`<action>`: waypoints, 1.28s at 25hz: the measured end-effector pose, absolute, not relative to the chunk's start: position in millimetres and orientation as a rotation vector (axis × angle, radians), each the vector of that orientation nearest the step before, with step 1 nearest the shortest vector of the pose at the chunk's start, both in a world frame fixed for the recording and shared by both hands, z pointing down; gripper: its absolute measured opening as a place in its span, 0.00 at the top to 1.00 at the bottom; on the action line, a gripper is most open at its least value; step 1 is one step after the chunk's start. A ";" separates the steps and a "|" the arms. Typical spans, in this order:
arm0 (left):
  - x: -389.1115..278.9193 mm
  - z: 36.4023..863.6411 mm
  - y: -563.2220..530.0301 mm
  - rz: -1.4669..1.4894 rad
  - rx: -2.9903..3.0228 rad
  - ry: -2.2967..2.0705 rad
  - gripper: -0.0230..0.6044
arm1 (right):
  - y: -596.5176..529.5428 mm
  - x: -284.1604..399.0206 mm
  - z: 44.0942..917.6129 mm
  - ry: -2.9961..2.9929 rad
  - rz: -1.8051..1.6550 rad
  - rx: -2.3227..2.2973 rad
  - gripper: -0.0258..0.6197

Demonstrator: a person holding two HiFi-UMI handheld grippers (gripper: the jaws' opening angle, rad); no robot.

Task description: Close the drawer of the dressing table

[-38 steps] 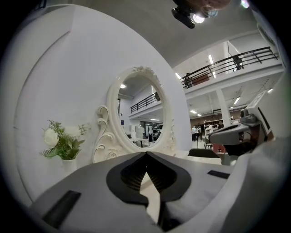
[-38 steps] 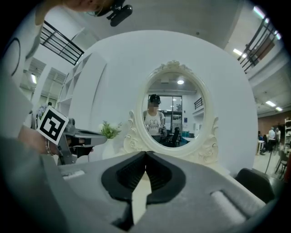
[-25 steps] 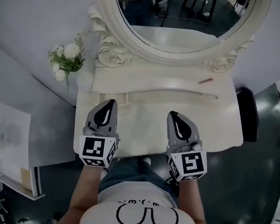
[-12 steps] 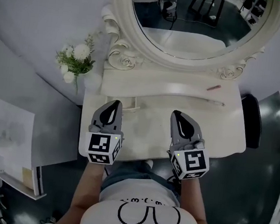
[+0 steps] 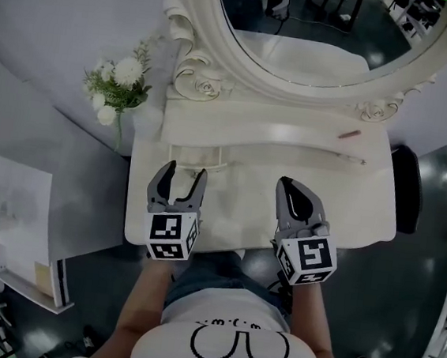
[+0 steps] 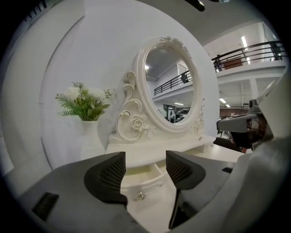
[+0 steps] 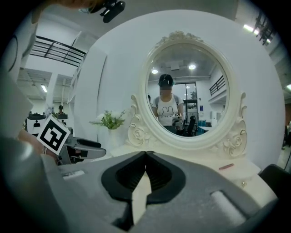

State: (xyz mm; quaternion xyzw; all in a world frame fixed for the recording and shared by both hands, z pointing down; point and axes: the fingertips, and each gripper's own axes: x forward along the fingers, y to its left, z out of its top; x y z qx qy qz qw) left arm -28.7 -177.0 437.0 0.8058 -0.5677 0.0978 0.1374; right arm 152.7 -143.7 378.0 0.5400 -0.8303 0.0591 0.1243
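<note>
The white dressing table [image 5: 364, 205] carries an oval mirror [image 5: 334, 35] above a raised shelf. A small drawer [image 5: 210, 159] stands pulled out from under the left part of that shelf; in the left gripper view the drawer [image 6: 144, 178] shows its open top and a metal knob [image 6: 141, 195]. My left gripper [image 5: 185, 170] hovers just in front of it, and its jaws are opening with nothing between them. The left gripper [image 6: 145, 170] looks straight at the drawer front. My right gripper [image 5: 288, 183] is shut and empty over the tabletop's middle; in its own view the right gripper [image 7: 145, 155] points toward the mirror.
A vase of white flowers [image 5: 116, 83] stands at the table's left rear corner. A thin pink stick [image 5: 349, 134] lies on the shelf's right side. A black stool [image 5: 410, 190] sits by the table's right edge. White boards [image 5: 12, 223] lie on the floor at left.
The left gripper's jaws, shut in both earlier frames, now stand apart. Both grippers have sunk a little toward the tabletop, the left one most.
</note>
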 end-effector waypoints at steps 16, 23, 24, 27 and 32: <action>-29.7 562.7 -164.0 0.519 2.062 -1.651 0.54 | -124.0 147.8 454.7 -2.346 0.344 1.415 0.96; -29.9 581.1 -180.0 0.547 2.010 -1.690 0.57 | -116.1 147.2 465.3 -2.323 0.361 1.388 0.96; -31.0 581.3 -181.1 0.551 2.001 -1.700 0.63 | -116.0 147.1 465.9 -2.321 0.362 1.386 0.96; -33.4 580.6 -182.6 0.563 1.991 -1.719 0.81 | -117.1 146.3 466.4 -2.319 0.361 1.383 0.96; -33.3 585.8 -180.3 0.581 1.979 -1.689 0.81 | -120.8 141.7 464.2 -2.323 0.352 1.384 0.96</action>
